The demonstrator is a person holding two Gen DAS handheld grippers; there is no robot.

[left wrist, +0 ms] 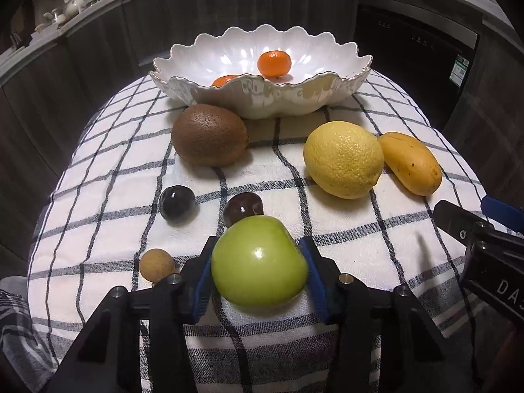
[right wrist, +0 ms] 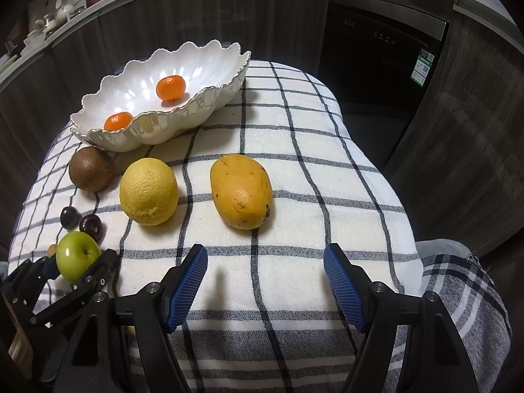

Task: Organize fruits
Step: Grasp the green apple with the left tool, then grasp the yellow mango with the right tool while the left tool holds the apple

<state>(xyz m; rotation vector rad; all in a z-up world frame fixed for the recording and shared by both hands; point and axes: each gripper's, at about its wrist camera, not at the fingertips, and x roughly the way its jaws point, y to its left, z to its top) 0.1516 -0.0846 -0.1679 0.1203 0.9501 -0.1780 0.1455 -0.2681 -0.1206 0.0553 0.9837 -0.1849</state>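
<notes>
Left wrist view: left gripper (left wrist: 258, 262) jaws pinching round green apple (left wrist: 258, 262), pickup step; right gripper (right wrist: 265, 285) jaws spread, empty; next, lifting toward scalloped white ceramic bowl (left wrist: 262, 98).

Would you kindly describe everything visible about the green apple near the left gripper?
The green apple is round, smooth and glossy, with a light highlight and a small stem dimple showing in the right wrist view. It sits on the checked cloth, clamped between the left gripper's blue pads. A dark cherry lies just behind it, apparently touching.
</notes>
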